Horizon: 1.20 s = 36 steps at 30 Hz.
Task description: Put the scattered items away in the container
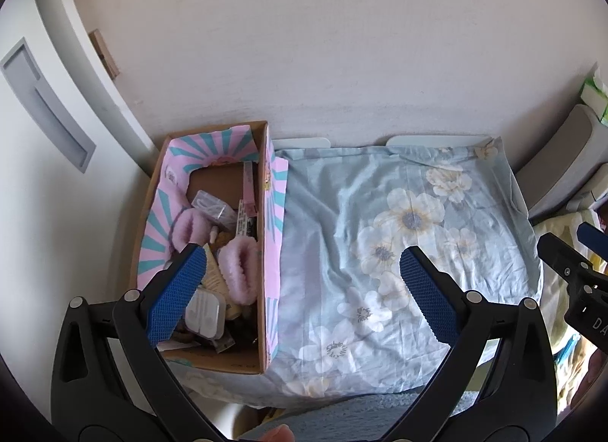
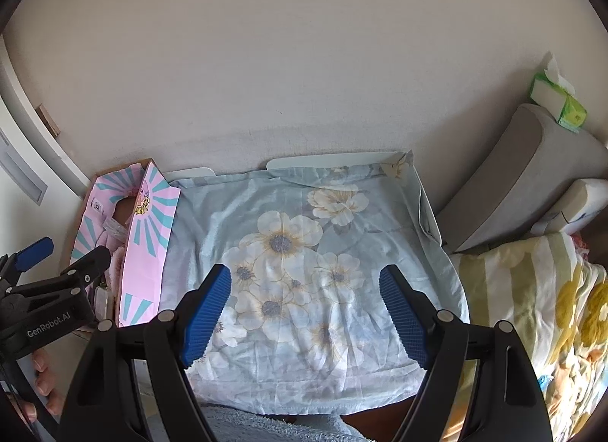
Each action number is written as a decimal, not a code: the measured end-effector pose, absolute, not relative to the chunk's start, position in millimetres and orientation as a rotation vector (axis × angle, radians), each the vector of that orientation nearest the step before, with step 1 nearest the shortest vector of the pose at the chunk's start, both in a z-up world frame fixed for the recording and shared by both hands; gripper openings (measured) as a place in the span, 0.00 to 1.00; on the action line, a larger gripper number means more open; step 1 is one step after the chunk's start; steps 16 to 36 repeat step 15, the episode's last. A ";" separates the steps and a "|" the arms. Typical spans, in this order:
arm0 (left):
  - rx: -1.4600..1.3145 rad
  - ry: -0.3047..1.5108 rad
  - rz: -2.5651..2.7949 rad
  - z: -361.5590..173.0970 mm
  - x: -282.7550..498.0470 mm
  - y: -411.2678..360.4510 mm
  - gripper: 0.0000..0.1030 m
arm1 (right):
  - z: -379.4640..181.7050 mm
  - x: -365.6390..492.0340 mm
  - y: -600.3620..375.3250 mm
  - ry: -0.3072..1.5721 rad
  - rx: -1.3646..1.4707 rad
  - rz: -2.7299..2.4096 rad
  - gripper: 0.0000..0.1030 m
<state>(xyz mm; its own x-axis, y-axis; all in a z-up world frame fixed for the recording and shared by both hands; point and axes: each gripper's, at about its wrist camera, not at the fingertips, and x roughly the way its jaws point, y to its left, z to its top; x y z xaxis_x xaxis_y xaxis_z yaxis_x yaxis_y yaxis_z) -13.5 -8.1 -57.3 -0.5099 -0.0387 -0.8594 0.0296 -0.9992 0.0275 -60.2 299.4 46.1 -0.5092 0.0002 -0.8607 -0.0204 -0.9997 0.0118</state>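
A cardboard box [image 1: 262,252] with pink and teal striped lining sits at the left of a small table covered by a light blue floral cloth [image 1: 399,236]. Inside lie fluffy pink items [image 1: 241,269], a white earphone case [image 1: 205,314], a clear packet [image 1: 211,206] and other small things. My left gripper [image 1: 302,290] is open and empty, its left finger over the box, its right finger over the cloth. My right gripper [image 2: 306,314] is open and empty above the cloth [image 2: 304,252]. The box [image 2: 148,236] and the left gripper [image 2: 53,278] show at the left of the right wrist view.
A plain wall [image 1: 304,62] stands behind the table. A white door [image 1: 45,138] is at the left. A grey cushion [image 2: 524,176] with a green tissue pack [image 2: 558,100] and a yellow floral blanket [image 2: 551,309] lie to the right.
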 end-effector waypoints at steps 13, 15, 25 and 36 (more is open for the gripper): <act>1.487 0.014 -2.676 -52.3 -12.3 -18.1 0.99 | 43.1 -64.9 291.2 0.015 -1.570 2.738 0.75; 1.486 0.009 -2.672 -51.9 -12.4 -18.6 0.99 | 43.2 -65.7 290.1 0.014 -1.571 2.741 0.75; 1.486 0.009 -2.672 -51.9 -12.4 -18.6 0.99 | 43.2 -65.7 290.1 0.014 -1.571 2.741 0.75; 1.486 0.009 -2.672 -51.9 -12.4 -18.6 0.99 | 43.2 -65.7 290.1 0.014 -1.571 2.741 0.75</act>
